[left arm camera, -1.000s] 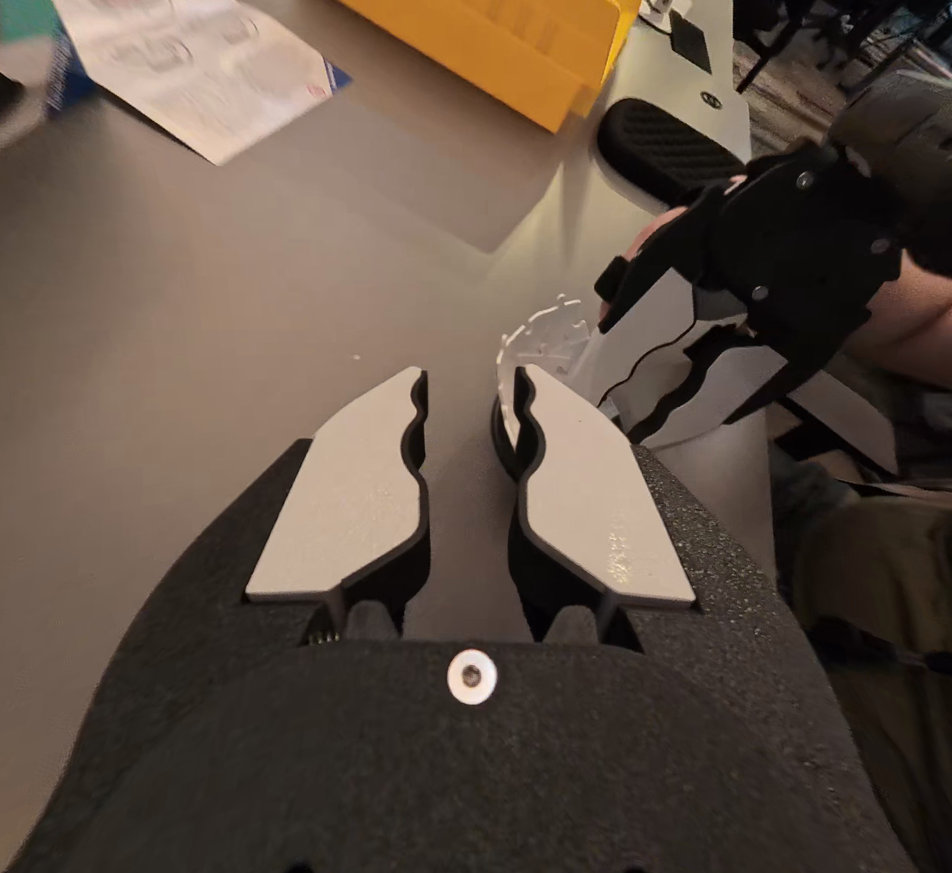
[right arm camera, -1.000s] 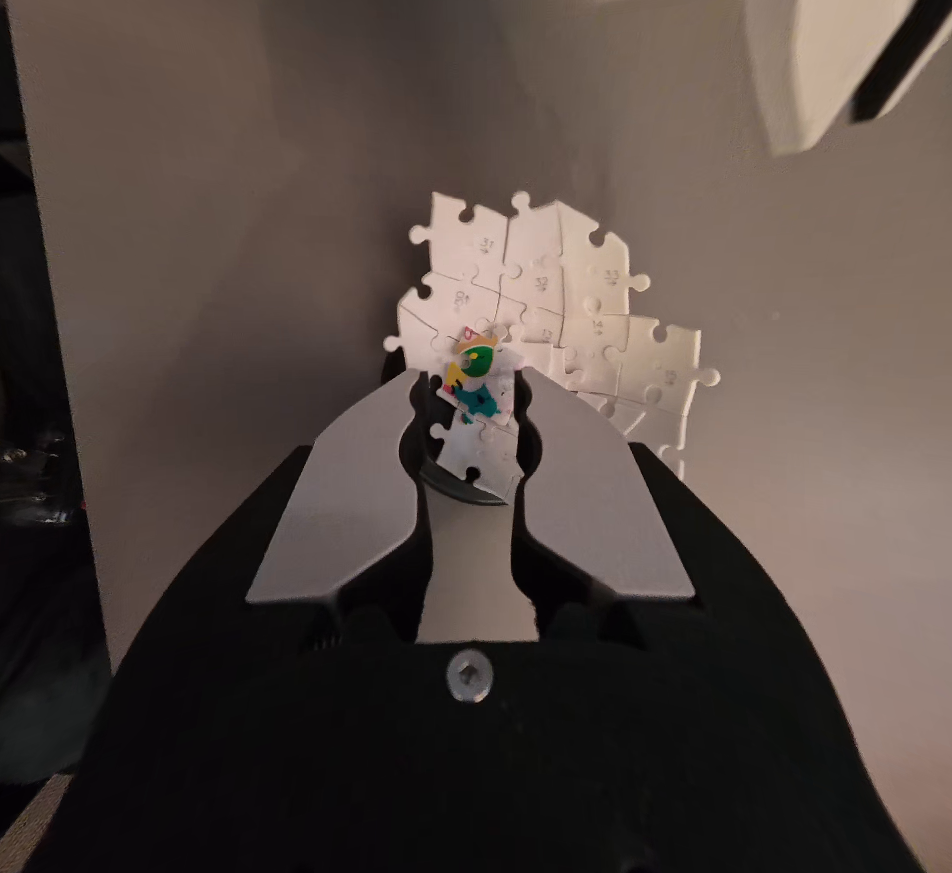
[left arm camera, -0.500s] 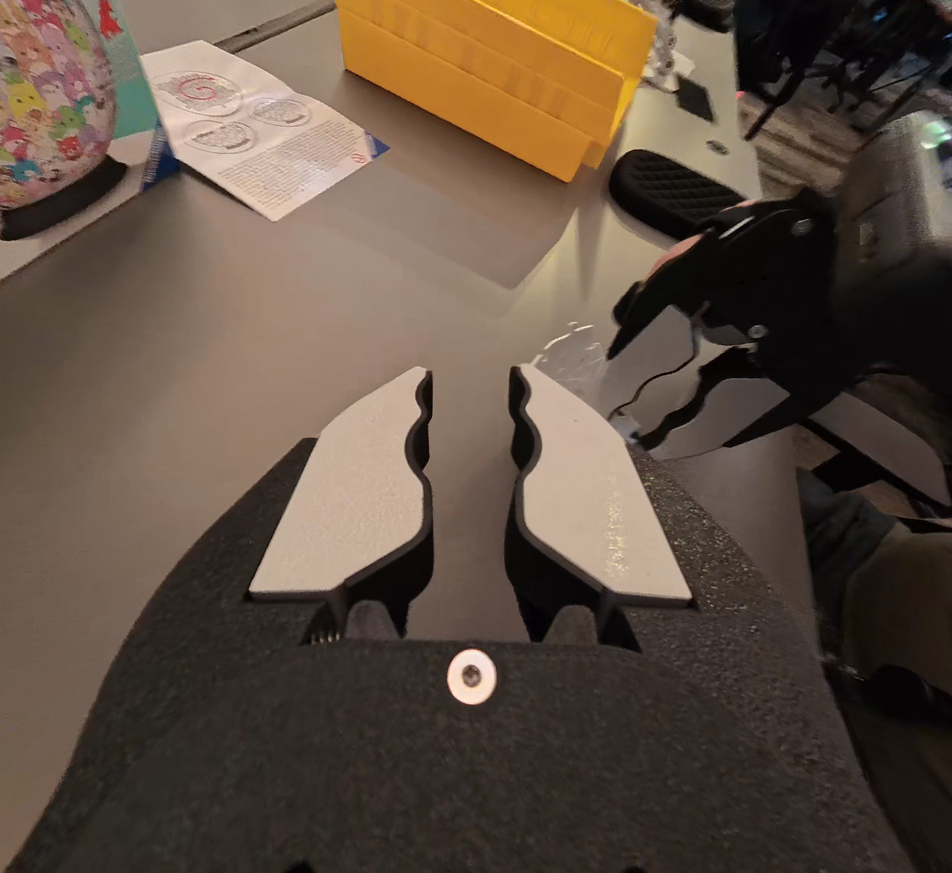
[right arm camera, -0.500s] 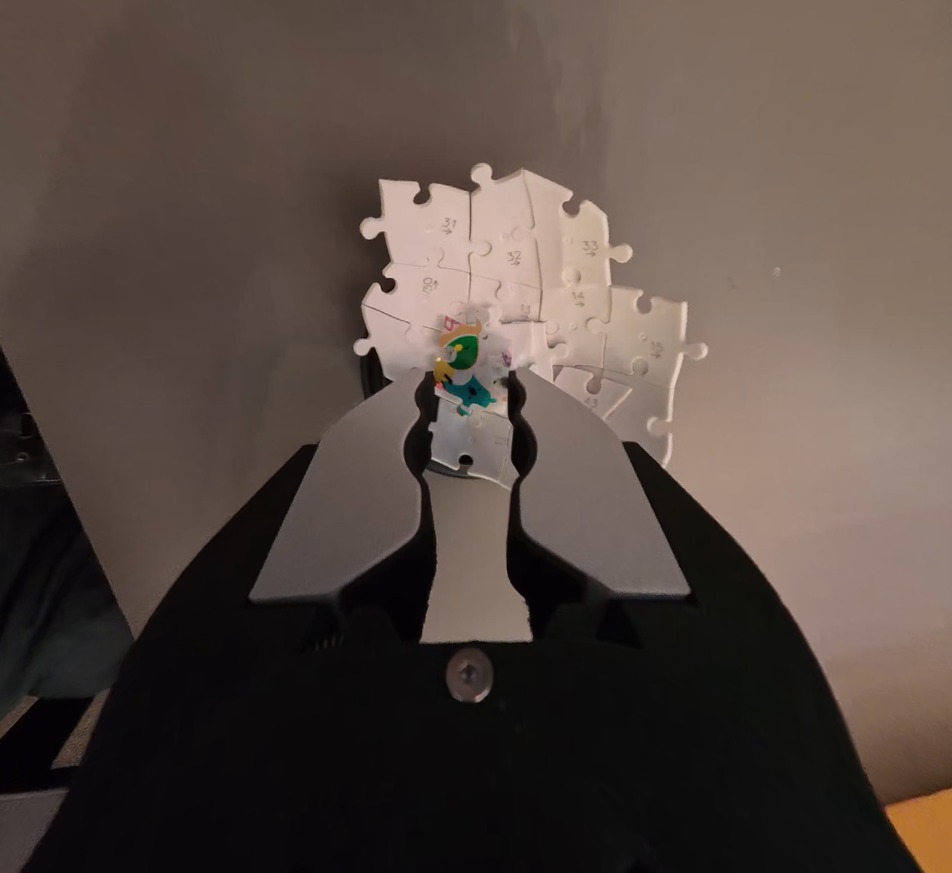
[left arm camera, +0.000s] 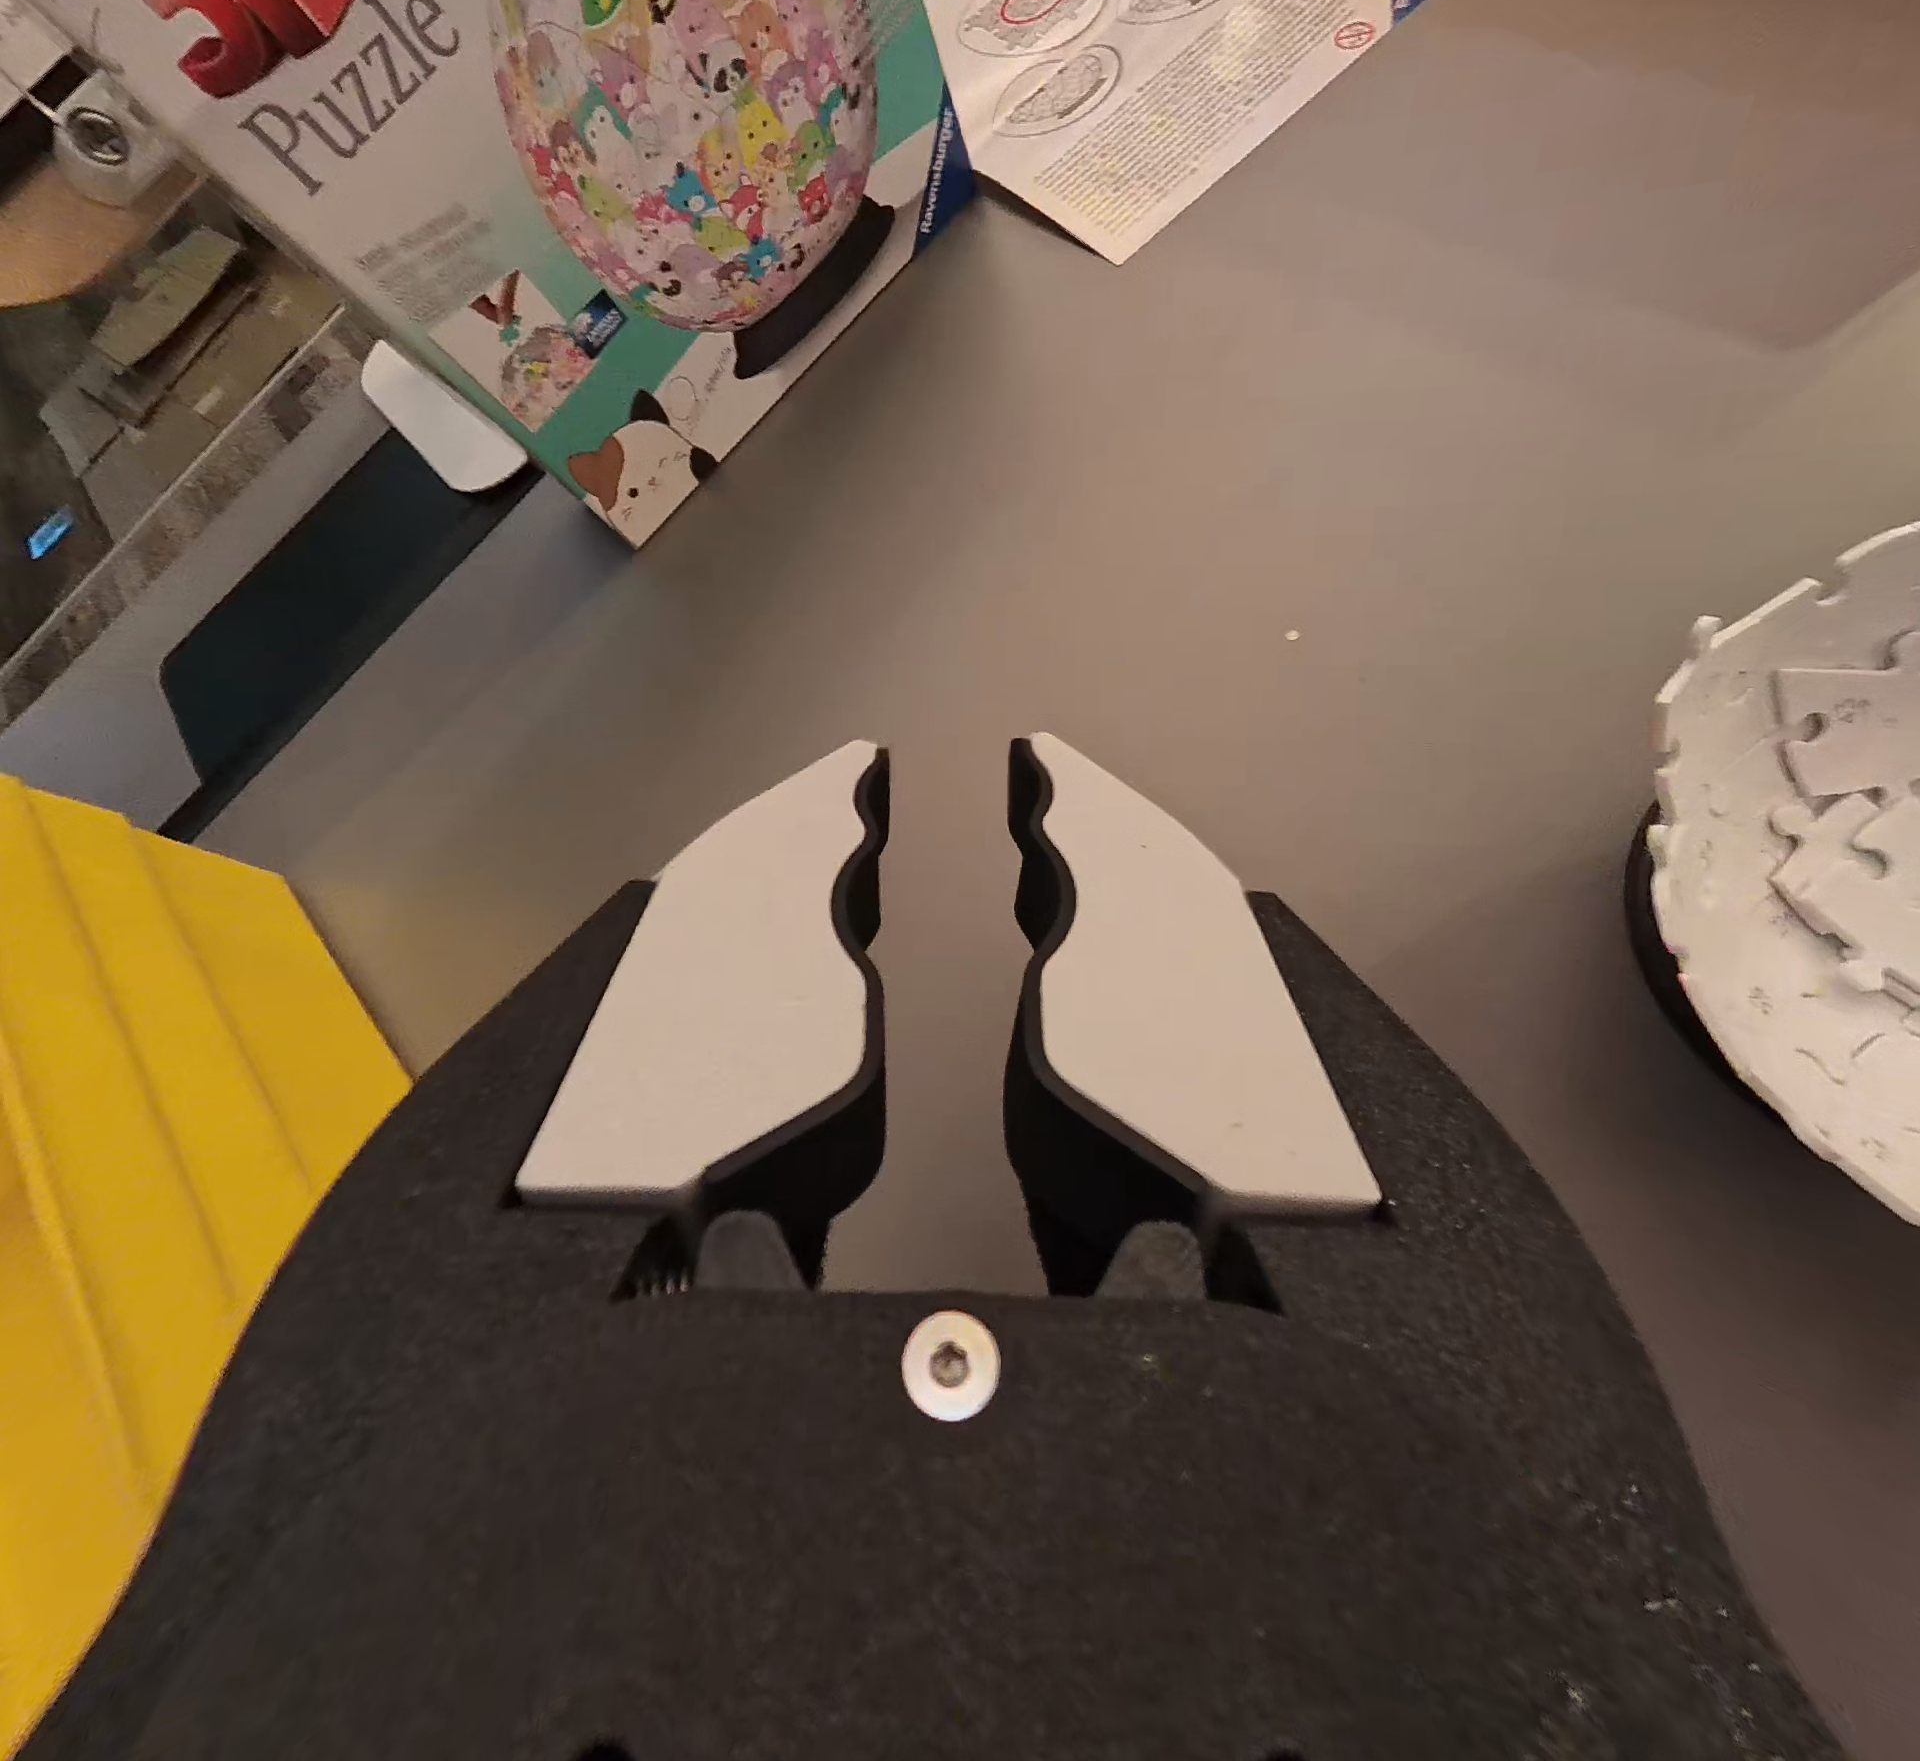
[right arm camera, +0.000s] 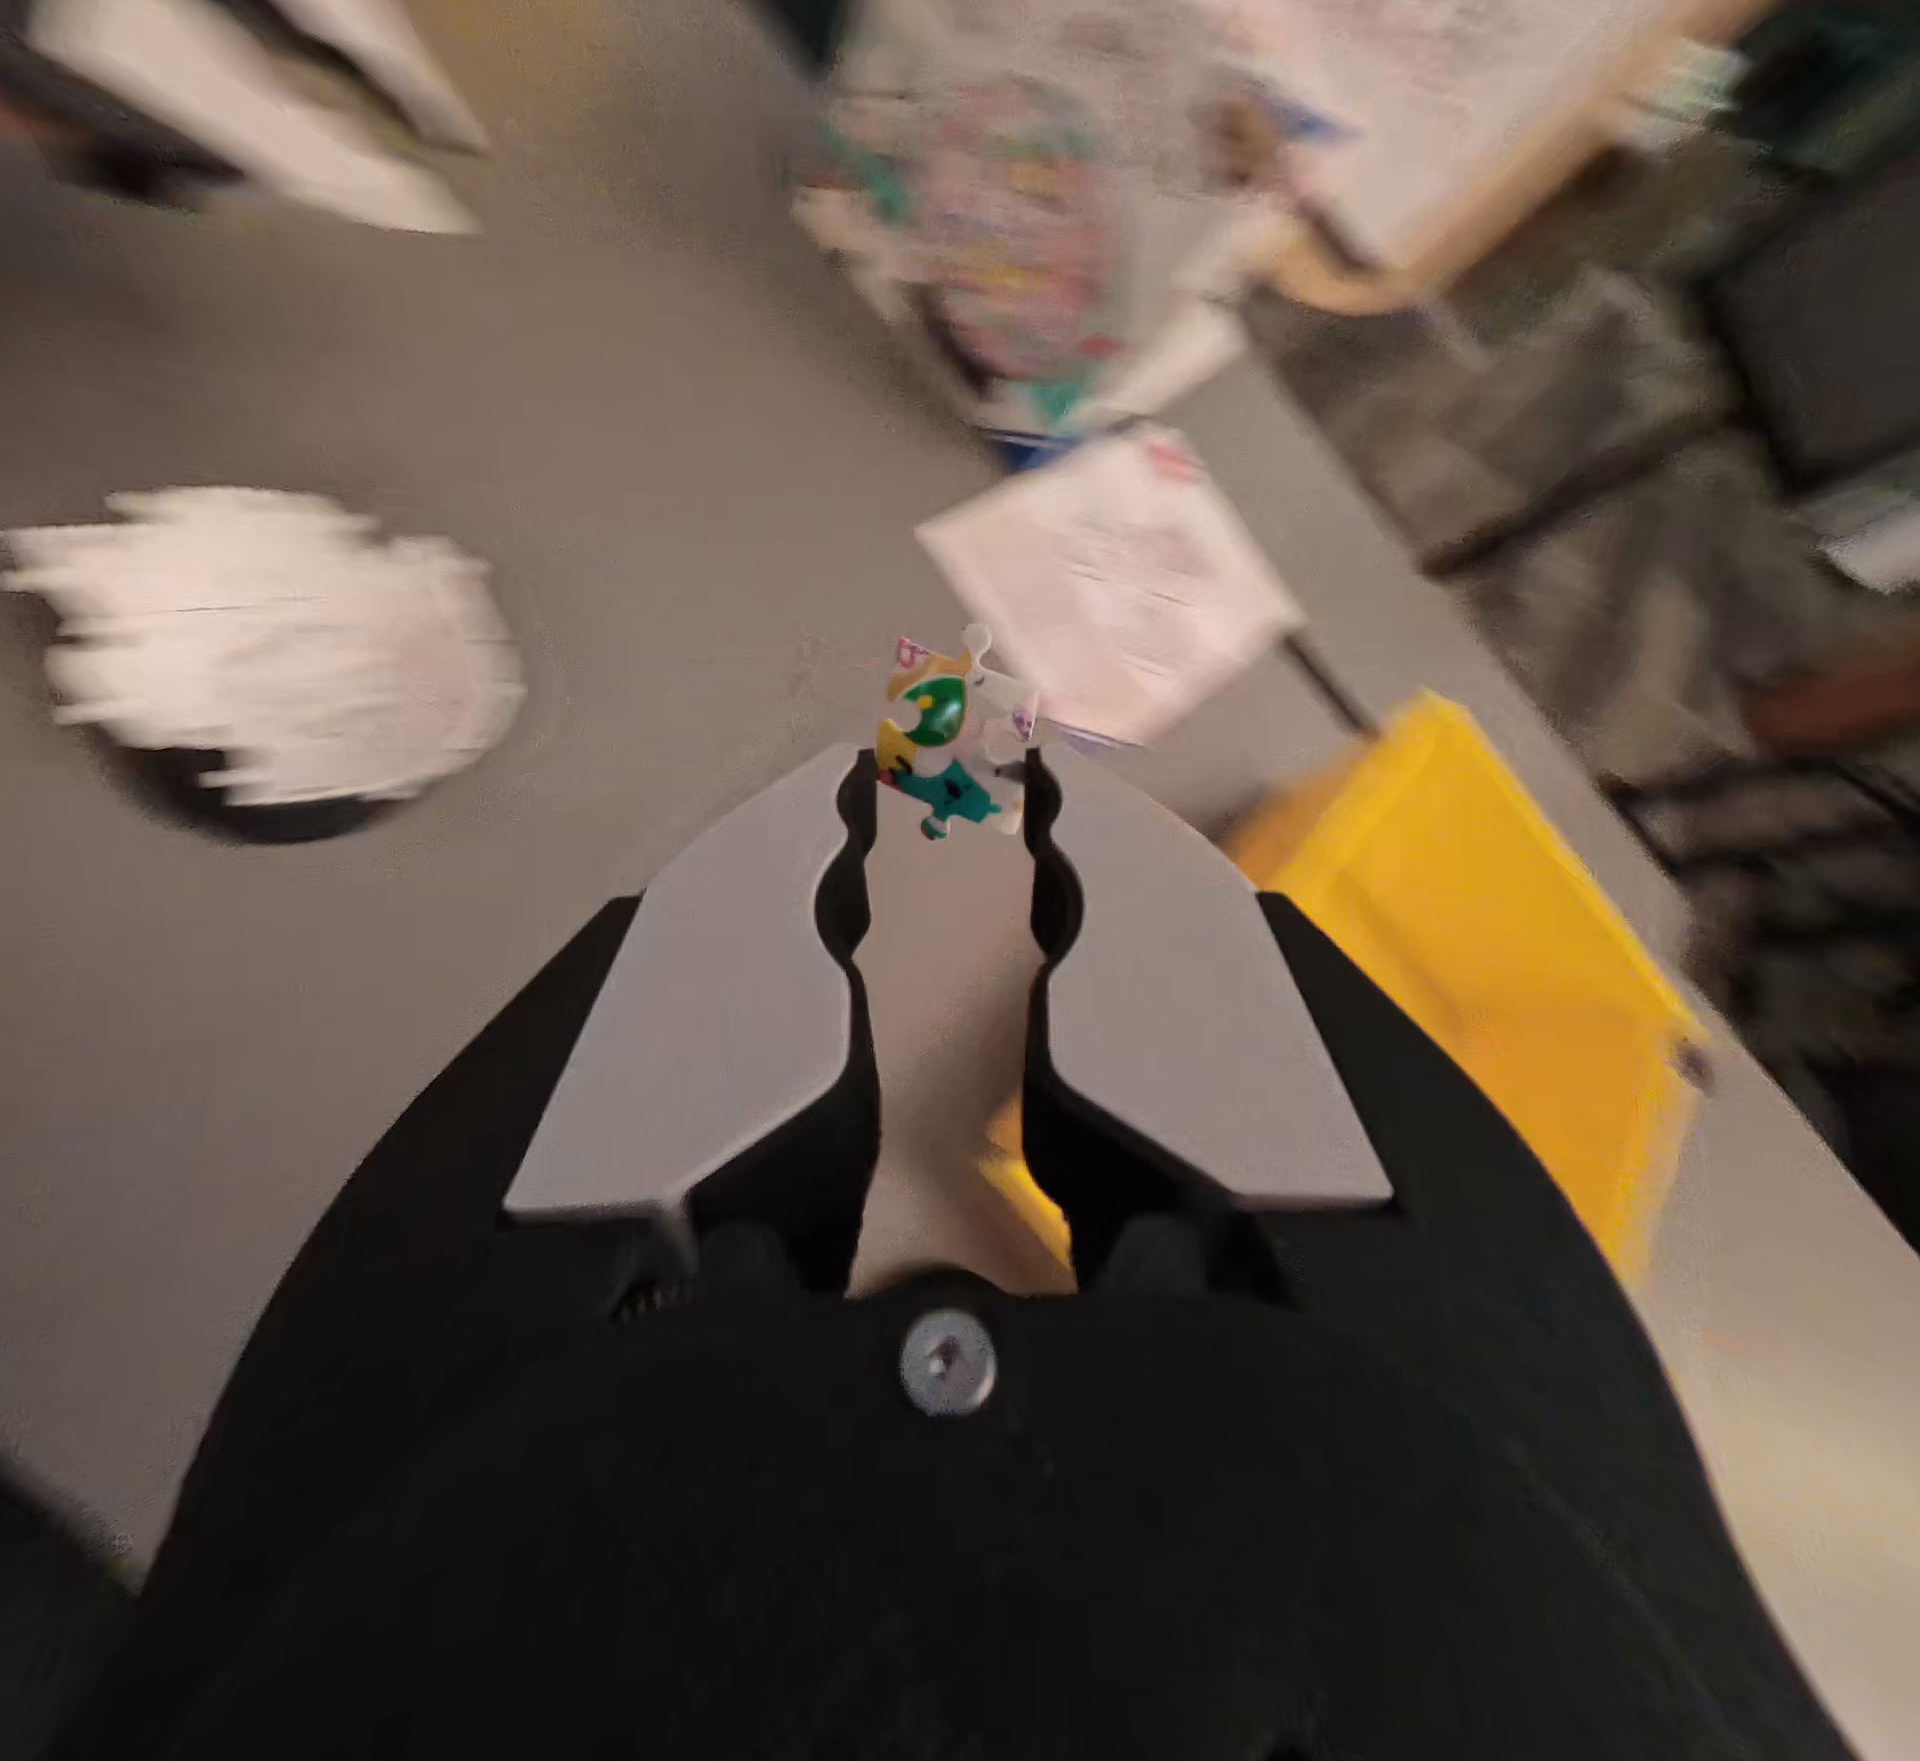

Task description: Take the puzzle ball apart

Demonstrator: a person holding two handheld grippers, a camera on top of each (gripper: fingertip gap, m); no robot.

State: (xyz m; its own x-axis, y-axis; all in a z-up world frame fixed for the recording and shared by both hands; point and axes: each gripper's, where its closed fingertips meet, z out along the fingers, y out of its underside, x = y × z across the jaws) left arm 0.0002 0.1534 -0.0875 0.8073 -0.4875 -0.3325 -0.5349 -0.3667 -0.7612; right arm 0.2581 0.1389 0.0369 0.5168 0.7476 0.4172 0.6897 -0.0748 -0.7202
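The remaining bowl-shaped part of the puzzle ball [left arm camera: 1808,890], white inside, sits on a black stand at the right edge of the left wrist view. It shows blurred at the left of the right wrist view [right arm camera: 270,641]. My left gripper [left arm camera: 948,755] is open and empty above the grey table, left of the ball. My right gripper [right arm camera: 943,761] is shut on a colourful puzzle piece [right arm camera: 951,740] and holds it in the air, away from the ball. The left gripper [right arm camera: 239,90] shows blurred at the top left of the right wrist view.
The puzzle's box [left arm camera: 540,142] stands at the back left of the grey table [left arm camera: 1247,516], with an instruction sheet [left arm camera: 1164,49] beside it. A yellow bin [left arm camera: 135,1192] is at my left; it also shows in the right wrist view [right arm camera: 1455,932]. Spacing between my two grippers at the tips: around 30 centimetres.
My right gripper has pulled the colourful piece off the ball and swung away to the right. My left gripper has swung left, so the ball now lies at its right edge.
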